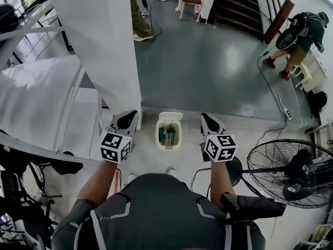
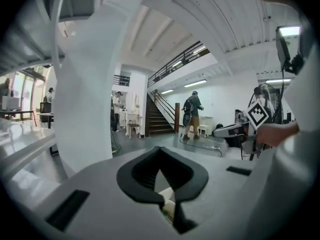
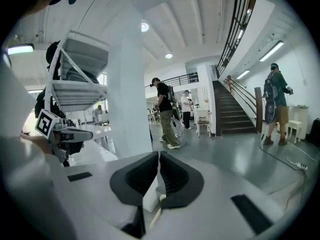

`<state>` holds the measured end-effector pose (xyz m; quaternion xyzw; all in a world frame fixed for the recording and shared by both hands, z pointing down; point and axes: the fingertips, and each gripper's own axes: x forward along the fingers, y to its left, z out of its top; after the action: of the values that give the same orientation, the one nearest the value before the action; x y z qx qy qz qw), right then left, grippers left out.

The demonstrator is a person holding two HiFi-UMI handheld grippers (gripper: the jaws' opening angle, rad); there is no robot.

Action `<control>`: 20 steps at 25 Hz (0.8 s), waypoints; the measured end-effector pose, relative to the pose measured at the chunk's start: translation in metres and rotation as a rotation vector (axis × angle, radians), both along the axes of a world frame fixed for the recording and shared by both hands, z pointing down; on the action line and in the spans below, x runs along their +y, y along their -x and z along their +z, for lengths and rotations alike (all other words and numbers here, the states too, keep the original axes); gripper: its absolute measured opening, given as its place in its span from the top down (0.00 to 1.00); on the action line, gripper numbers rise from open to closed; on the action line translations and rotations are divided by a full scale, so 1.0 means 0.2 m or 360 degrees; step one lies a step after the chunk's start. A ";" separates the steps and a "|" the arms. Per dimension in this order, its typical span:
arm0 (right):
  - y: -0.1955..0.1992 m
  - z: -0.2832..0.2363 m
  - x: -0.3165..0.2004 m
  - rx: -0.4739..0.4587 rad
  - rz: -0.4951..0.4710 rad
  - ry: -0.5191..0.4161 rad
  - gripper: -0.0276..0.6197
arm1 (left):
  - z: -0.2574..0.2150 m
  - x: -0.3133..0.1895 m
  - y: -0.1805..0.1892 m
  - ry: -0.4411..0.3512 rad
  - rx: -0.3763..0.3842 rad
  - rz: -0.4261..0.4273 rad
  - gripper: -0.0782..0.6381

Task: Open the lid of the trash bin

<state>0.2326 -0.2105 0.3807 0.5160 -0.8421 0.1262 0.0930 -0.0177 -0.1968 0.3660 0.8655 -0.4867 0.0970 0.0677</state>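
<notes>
A small white trash bin (image 1: 169,132) stands on the floor just ahead of the person's feet. Its lid (image 1: 170,116) is tipped back on the far side, and teal and white rubbish shows inside. My left gripper (image 1: 128,120) hovers to the left of the bin and my right gripper (image 1: 208,121) to its right, both well above it and touching nothing. In the left gripper view the left gripper (image 2: 159,149) has its black pads meeting at the tips. The right gripper (image 3: 159,154) also has its pads together. Each holds nothing.
A broad white pillar (image 1: 99,40) rises just behind and left of the bin. A black floor fan (image 1: 291,171) stands at the right, with a cable and power strip (image 1: 285,111) beyond it. A person (image 1: 299,38) stands far right, near the stairs (image 1: 237,7).
</notes>
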 end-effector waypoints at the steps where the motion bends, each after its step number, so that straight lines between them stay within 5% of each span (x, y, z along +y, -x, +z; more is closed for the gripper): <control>1: 0.01 -0.05 -0.02 -0.0001 0.0002 -0.0027 0.90 | -0.04 -0.01 0.04 -0.0022 0.0013 -0.0031 0.88; 6: 0.07 -0.21 -0.07 0.0080 0.0013 -0.0160 0.90 | -0.19 -0.03 0.31 -0.0124 0.0048 -0.0276 0.88; 11: 0.13 -0.32 -0.08 0.0061 -0.0016 -0.0218 0.91 | -0.33 -0.03 0.47 -0.0215 0.0101 -0.0367 0.88; 20: 0.24 -0.53 -0.11 0.0104 -0.0020 -0.0335 0.91 | -0.50 -0.04 0.49 -0.0278 0.0162 -0.0274 0.88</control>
<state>0.1856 -0.2332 0.2741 0.5215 -0.8504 0.0196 0.0663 -0.1150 -0.2048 0.2656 0.8269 -0.5618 0.0040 0.0246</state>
